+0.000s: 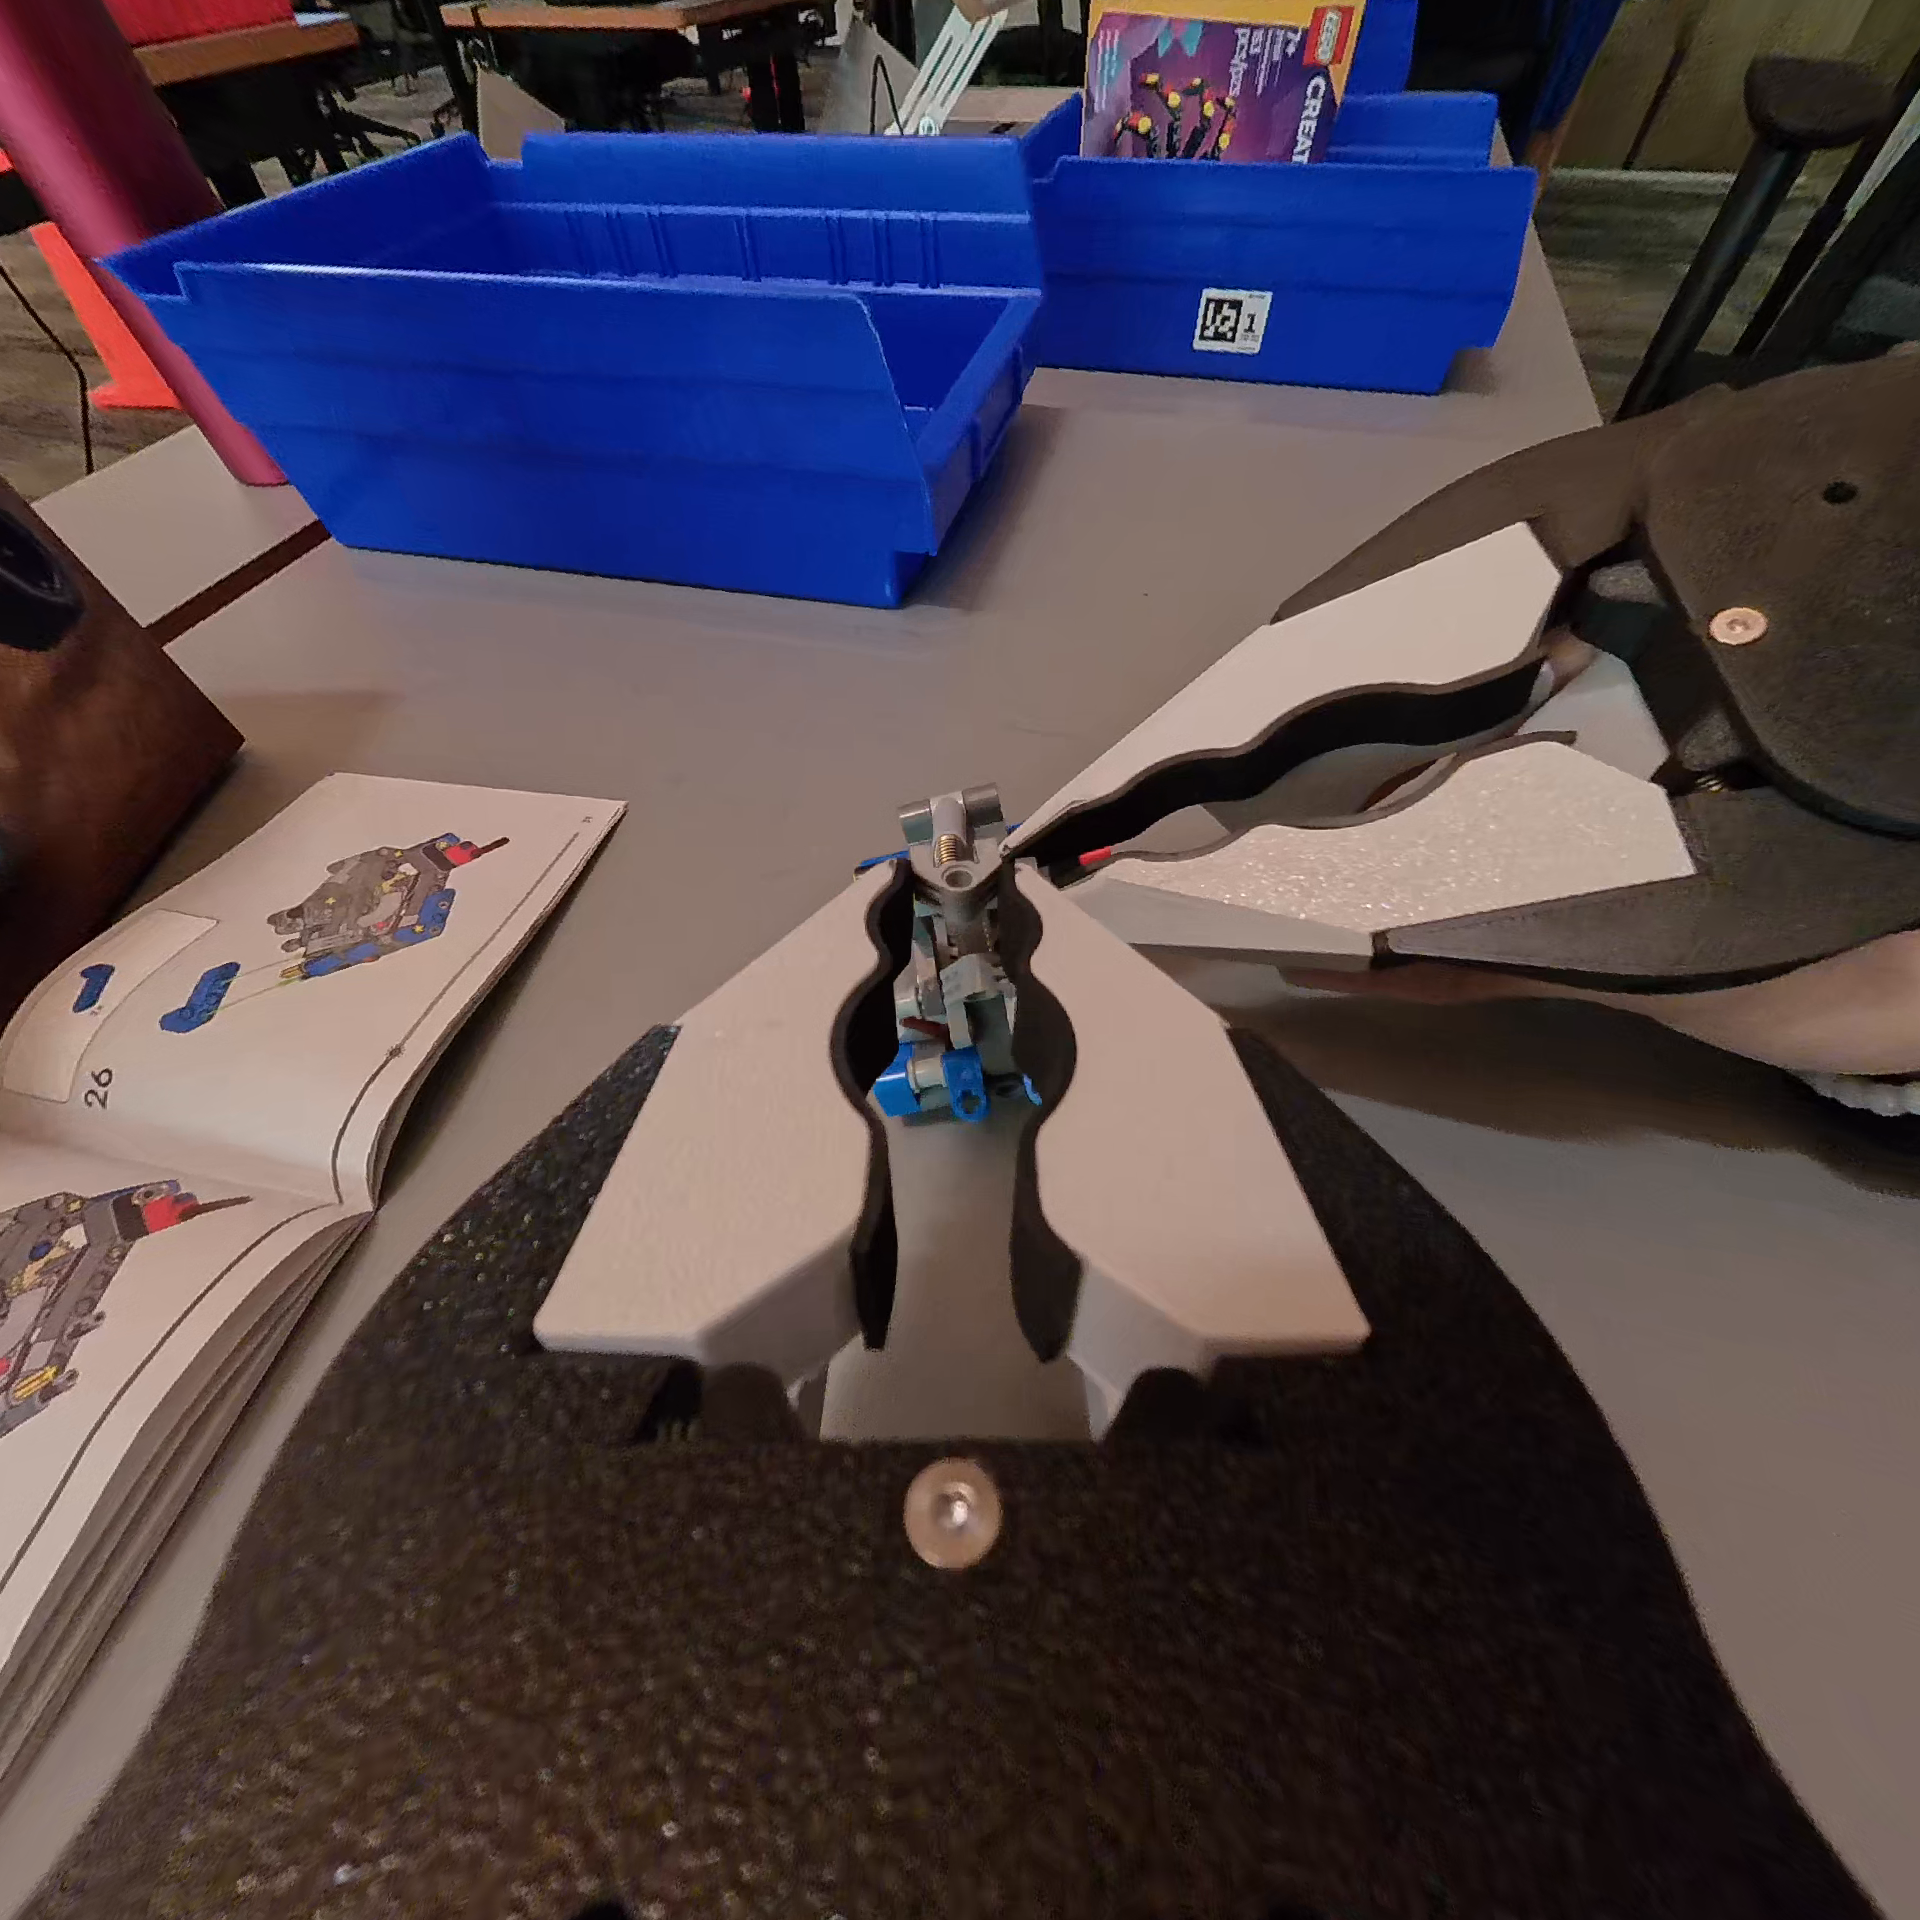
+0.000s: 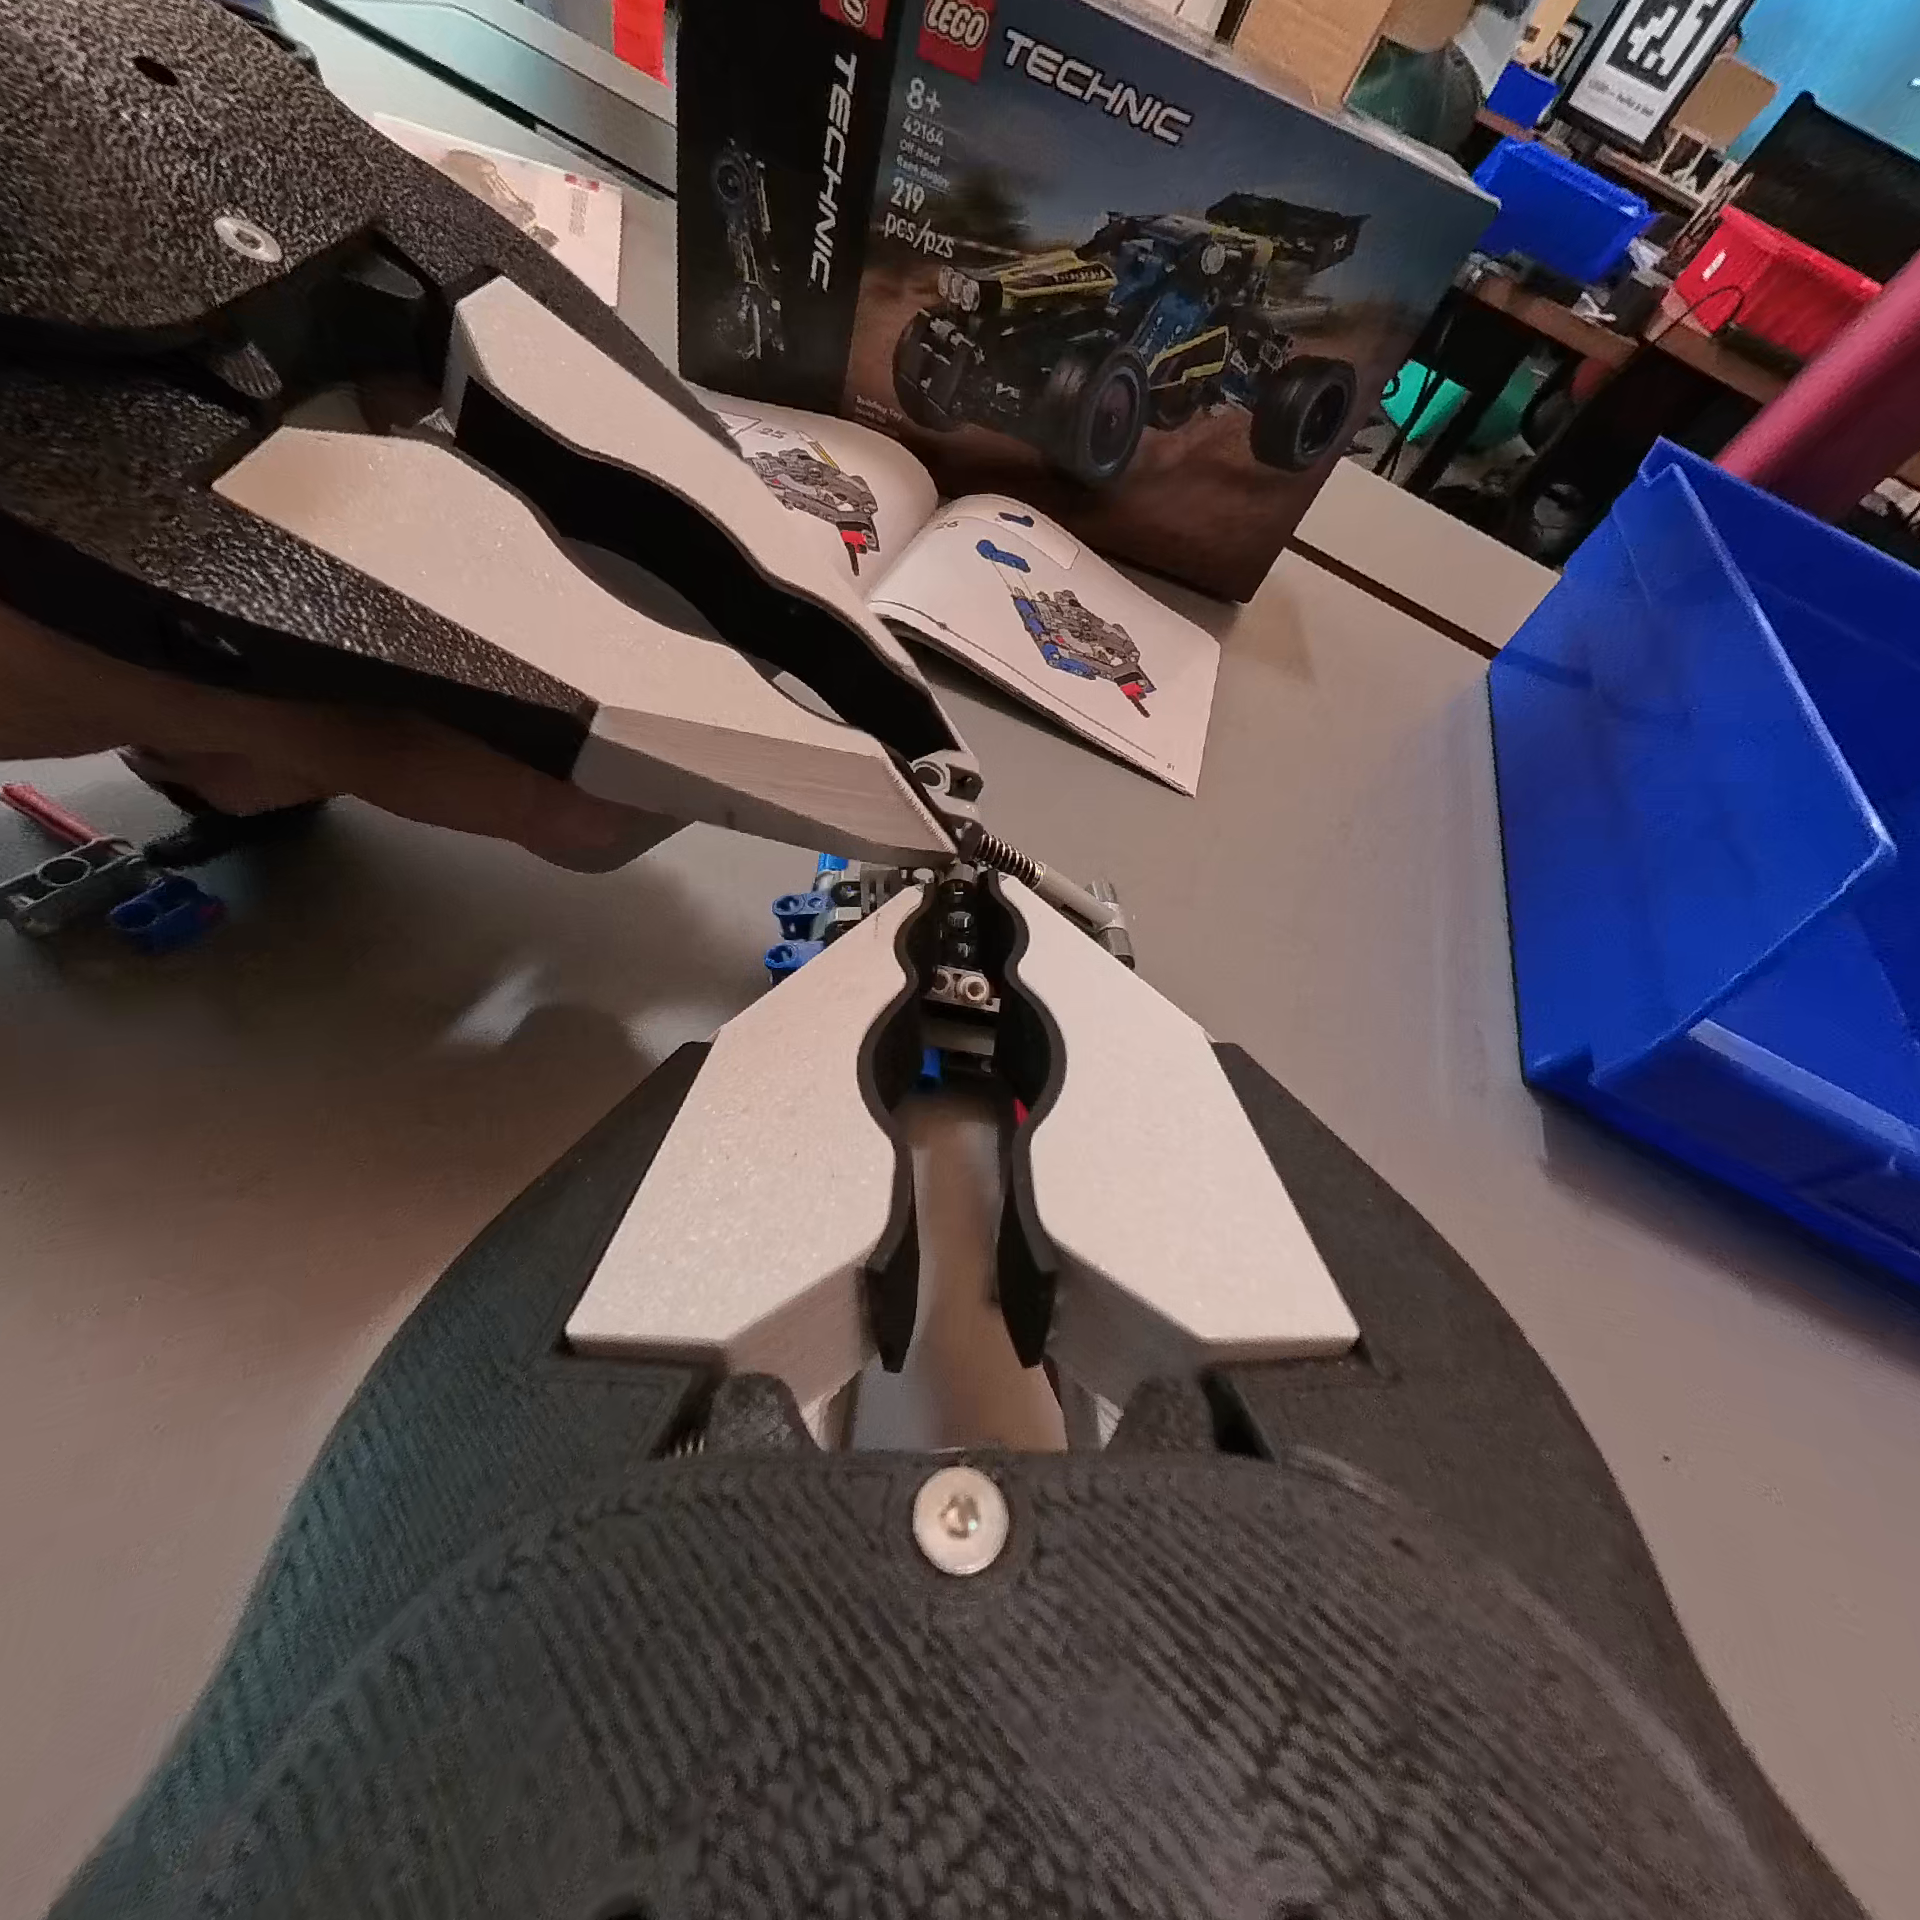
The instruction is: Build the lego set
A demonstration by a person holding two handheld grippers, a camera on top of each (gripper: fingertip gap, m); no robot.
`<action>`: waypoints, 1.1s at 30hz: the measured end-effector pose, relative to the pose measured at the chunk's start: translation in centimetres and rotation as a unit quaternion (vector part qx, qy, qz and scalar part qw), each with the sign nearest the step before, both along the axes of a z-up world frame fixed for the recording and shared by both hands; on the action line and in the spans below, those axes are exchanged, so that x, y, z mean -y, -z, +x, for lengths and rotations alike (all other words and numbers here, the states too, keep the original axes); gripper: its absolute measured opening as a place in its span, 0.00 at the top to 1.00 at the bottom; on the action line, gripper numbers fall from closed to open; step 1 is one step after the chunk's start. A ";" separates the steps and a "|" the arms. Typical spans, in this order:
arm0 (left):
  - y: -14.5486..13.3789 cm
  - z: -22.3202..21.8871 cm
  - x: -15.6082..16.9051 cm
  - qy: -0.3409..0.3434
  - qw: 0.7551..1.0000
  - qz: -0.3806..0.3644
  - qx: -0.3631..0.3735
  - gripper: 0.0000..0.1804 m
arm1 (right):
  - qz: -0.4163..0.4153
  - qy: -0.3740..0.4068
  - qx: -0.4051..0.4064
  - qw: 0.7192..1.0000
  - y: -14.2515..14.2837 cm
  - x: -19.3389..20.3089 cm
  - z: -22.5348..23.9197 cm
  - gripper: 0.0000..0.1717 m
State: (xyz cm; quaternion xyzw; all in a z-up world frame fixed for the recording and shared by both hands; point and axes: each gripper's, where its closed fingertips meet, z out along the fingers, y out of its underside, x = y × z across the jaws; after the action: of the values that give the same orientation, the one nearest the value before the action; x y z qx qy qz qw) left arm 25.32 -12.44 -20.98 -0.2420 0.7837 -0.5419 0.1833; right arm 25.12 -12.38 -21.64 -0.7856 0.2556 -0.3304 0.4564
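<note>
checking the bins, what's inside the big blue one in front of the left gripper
The near blue bin shows only bare blue walls and a strip of floor at its right end. Its tall front wall hides most of the bottom. A purple box stands in the bin behind.

left gripper: black grainy rounded body | silver screw at centre | two pale grey wedge fingers, wavy black pads inside || right gripper: black ribbed body | silver screw | same grey fingers, black wavy pads
</note>
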 end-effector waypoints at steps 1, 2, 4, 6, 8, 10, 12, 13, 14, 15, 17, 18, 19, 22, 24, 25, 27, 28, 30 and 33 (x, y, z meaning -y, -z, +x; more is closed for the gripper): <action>-0.2 0.0 0.0 0.001 1.000 -0.005 0.003 0.93 | 0.001 0.000 0.002 1.000 -0.1 0.0 0.0 0.98; -0.3 0.0 0.0 0.002 1.000 -0.009 0.006 0.93 | 0.003 -0.001 0.004 1.000 -0.1 0.0 0.0 0.98; -0.4 -0.1 0.0 0.002 1.000 -0.008 0.012 0.93 | 0.004 -0.001 0.005 1.000 -0.2 0.0 -0.1 0.98; -0.3 0.0 0.0 0.002 1.000 -0.003 0.014 0.93 | 0.003 0.000 0.002 1.000 -0.1 0.0 0.0 0.98; -0.2 0.0 0.0 0.002 1.000 -0.002 0.010 0.93 | 0.002 0.001 0.002 1.000 -0.1 0.0 0.0 0.98; -0.1 0.0 0.0 0.001 1.000 0.004 0.008 0.93 | -0.002 0.002 0.002 1.000 0.0 0.0 0.0 0.98; 0.0 0.0 0.0 -0.003 1.000 0.009 0.009 0.93 | -0.004 0.004 0.006 1.000 0.0 0.0 0.0 0.98; 0.1 0.0 0.0 -0.003 1.000 0.009 0.006 0.93 | -0.004 0.004 0.006 1.000 0.0 0.1 0.0 0.98; 0.1 0.0 0.1 -0.003 1.000 0.006 -0.003 0.93 | -0.003 0.005 0.005 1.000 0.0 0.1 -0.1 0.98; 0.1 0.0 0.1 -0.004 1.000 0.001 -0.011 0.93 | 0.001 0.009 0.002 1.000 -0.1 0.1 0.0 0.98; 0.1 0.0 0.1 -0.004 1.000 0.005 -0.003 0.93 | 0.001 0.012 0.001 1.000 -0.1 0.1 0.0 0.98; 0.1 0.0 0.1 -0.009 1.000 0.009 0.002 0.93 | 0.001 0.013 0.001 1.000 0.0 0.1 0.0 0.98; 0.2 0.1 0.1 -0.015 1.000 0.014 0.005 0.93 | -0.001 0.015 0.001 1.000 0.0 0.1 0.0 0.98; 0.3 0.1 0.1 -0.023 1.000 0.009 -0.008 0.93 | 0.001 0.014 -0.004 1.000 0.1 0.1 0.0 0.98; 0.3 0.1 0.1 -0.019 1.000 0.005 -0.017 0.93 | -0.001 0.015 -0.004 1.000 0.1 0.1 0.1 0.98; 0.2 0.1 0.2 -0.018 1.000 -0.001 -0.014 0.93 | -0.003 0.015 -0.002 1.000 0.1 0.1 0.1 0.98; 0.1 0.0 0.2 -0.010 1.000 0.000 -0.006 0.93 | -0.005 0.008 -0.004 1.000 0.2 0.2 0.0 0.98; 0.1 -0.1 0.2 -0.004 1.000 0.004 0.001 0.93 | -0.006 0.003 -0.005 1.000 0.3 0.3 -0.1 0.98; 0.1 -0.1 0.2 -0.001 1.000 0.009 0.005 0.93 | -0.007 -0.002 -0.007 1.000 0.4 0.3 -0.1 0.98; -0.6 -0.2 0.3 0.006 0.999 0.003 0.040 0.93 | -0.013 -0.030 0.000 0.999 0.4 0.0 -0.4 0.96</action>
State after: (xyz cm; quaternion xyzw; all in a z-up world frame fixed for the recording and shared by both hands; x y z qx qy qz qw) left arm 25.11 -12.73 -20.38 -0.2149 0.7784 -0.5503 0.2124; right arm 24.68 -12.34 -21.99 -0.7988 0.2277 -0.3203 0.4554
